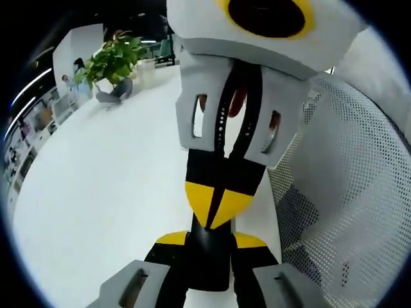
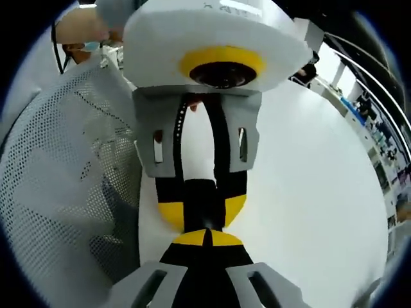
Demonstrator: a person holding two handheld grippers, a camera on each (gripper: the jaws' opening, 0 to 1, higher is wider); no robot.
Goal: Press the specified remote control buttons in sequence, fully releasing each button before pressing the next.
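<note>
The remote control [image 1: 209,263] was a dark, narrow body, and the left gripper [image 1: 210,241] was clamped on it. One yellow-tipped jaw sat on each long side of the remote, which was lifted clear of the white worktop [image 1: 96,192]. In my judgement this hold was there to steady the remote, so that a push on a button would have something firm to work against.

The right gripper [image 1: 215,204] came at the remote from the opposite end. Its jaws were pinched together with nothing between them, the yellow tips forming one blunt wedge. That wedge met the remote's exposed end, and closed jaws probably make a narrower pressing point than spread ones would.

In the right gripper view the same meeting appeared from the other side. The right gripper [image 2: 207,239] had its tips closed just below the remote [image 2: 202,196]. The left gripper [image 2: 204,215] reached down from above, its yellow pads bracketing the dark body.

No buttons could be seen, since the jaws and the remote's own end hid its face. It could not be told which button was under the wedge, or whether one was pressed in or merely touched. Likewise, the place in the sequence could not be read.

To one side of the remote stood a white mesh chair back [image 1: 347,192]. Beyond the remote, far across the worktop, stood a potted plant [image 1: 112,61].
</note>
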